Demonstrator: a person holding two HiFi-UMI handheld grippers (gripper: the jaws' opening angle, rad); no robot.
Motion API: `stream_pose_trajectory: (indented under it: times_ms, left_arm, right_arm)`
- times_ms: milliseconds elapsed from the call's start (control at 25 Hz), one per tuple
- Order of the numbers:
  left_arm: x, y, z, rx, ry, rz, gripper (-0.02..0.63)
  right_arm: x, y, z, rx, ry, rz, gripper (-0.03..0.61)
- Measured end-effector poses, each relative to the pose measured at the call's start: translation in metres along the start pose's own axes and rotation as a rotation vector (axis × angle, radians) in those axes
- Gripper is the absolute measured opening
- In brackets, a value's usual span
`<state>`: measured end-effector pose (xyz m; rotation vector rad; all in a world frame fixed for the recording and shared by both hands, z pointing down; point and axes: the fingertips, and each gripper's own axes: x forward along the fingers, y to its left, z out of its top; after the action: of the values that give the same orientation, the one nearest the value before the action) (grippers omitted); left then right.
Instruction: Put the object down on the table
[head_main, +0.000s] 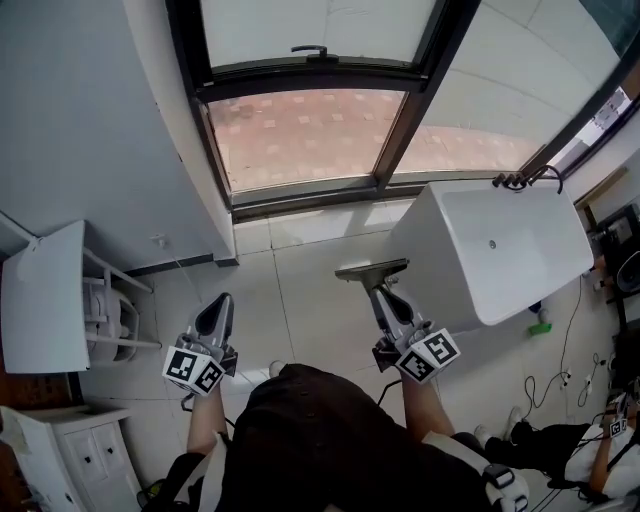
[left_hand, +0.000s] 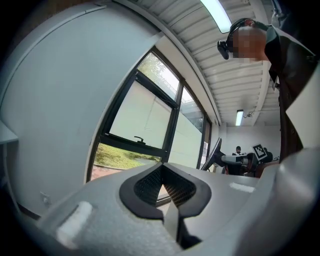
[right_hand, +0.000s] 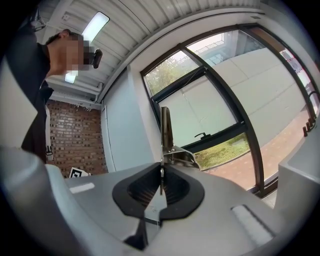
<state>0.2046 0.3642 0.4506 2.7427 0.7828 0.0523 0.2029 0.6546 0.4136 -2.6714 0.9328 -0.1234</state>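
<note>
Your right claw (head_main: 388, 300) is pinched shut on the handle of a thin metal squeegee-like tool (head_main: 372, 270), which is held level above the tiled floor (head_main: 310, 310), just beside the white table (head_main: 500, 260). Your left claw (head_main: 216, 312) is closed and empty.

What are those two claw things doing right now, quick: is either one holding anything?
The left gripper: closed, nothing between its jaws.
The right gripper: closed on what looks like a squeegee.
</note>
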Motion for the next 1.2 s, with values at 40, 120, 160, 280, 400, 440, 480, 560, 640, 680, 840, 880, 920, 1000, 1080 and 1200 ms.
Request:
stream_pose_trajectory:
  times_ms: [40, 120, 160, 280, 400, 440, 480, 560, 640, 680, 840, 880, 920, 1000, 1080, 1200]
  left_arm:
    - [-0.004, 0.009, 0.002, 0.002, -0.008, 0.014, 0.002]
    - [-0.014, 0.025, 0.007, 0.005, -0.02, 0.042, 0.002]
    - [-0.019, 0.032, 0.01, 0.006, -0.021, 0.057, 0.002]
    - [-0.035, 0.053, 0.015, 0.016, -0.023, 0.102, 0.002]
    - [-0.051, 0.064, 0.026, 0.042, -0.03, 0.138, 0.002]
    - [-0.059, 0.07, 0.029, 0.049, -0.033, 0.156, 0.002]
    - [-0.068, 0.078, 0.031, 0.051, -0.038, 0.179, 0.002]
    - [-0.088, 0.093, 0.032, 0.045, -0.057, 0.232, 0.002]
    - [-0.103, 0.103, 0.033, 0.041, -0.08, 0.278, 0.002]
    - [-0.107, 0.106, 0.035, 0.041, -0.085, 0.301, 0.002]
    - [-0.114, 0.112, 0.038, 0.044, -0.103, 0.371, 0.002]
    - [-0.114, 0.115, 0.04, 0.046, -0.112, 0.387, 0.002]
    - [-0.112, 0.117, 0.042, 0.049, -0.123, 0.404, 0.002]
    - [-0.108, 0.119, 0.047, 0.054, -0.147, 0.441, 0.002]
    - [-0.105, 0.119, 0.052, 0.061, -0.168, 0.467, 0.002]
    - [-0.1, 0.122, 0.059, 0.074, -0.179, 0.494, 0.002]
  right_arm:
    - [0.01, 0.003, -0.001, -0.001, 0.004, 0.011, 0.008]
    - [0.028, 0.011, -0.002, -0.006, 0.008, 0.034, 0.008]
    - [0.036, 0.016, -0.003, -0.011, 0.01, 0.046, 0.008]
    - [0.062, 0.031, -0.005, -0.029, 0.019, 0.09, 0.008]
    - [0.09, 0.043, -0.006, -0.009, 0.019, 0.143, 0.008]
    - [0.101, 0.048, -0.008, -0.001, 0.019, 0.159, 0.008]
    - [0.112, 0.054, -0.012, 0.006, 0.021, 0.177, 0.008]
    - [0.131, 0.068, -0.017, 0.017, 0.026, 0.222, 0.008]
    - [0.146, 0.078, -0.018, 0.017, 0.032, 0.268, 0.008]
    - [0.152, 0.08, -0.018, 0.015, 0.038, 0.287, 0.008]
    - [0.176, 0.078, -0.019, 0.012, 0.062, 0.342, 0.008]
    - [0.183, 0.077, -0.019, 0.011, 0.067, 0.356, 0.008]
    - [0.19, 0.075, -0.019, 0.01, 0.074, 0.371, 0.008]
    - [0.201, 0.07, -0.018, 0.005, 0.093, 0.401, 0.006]
    - [0.211, 0.068, -0.016, -0.008, 0.106, 0.432, 0.006]
    - [0.228, 0.071, -0.013, -0.016, 0.104, 0.482, 0.007]
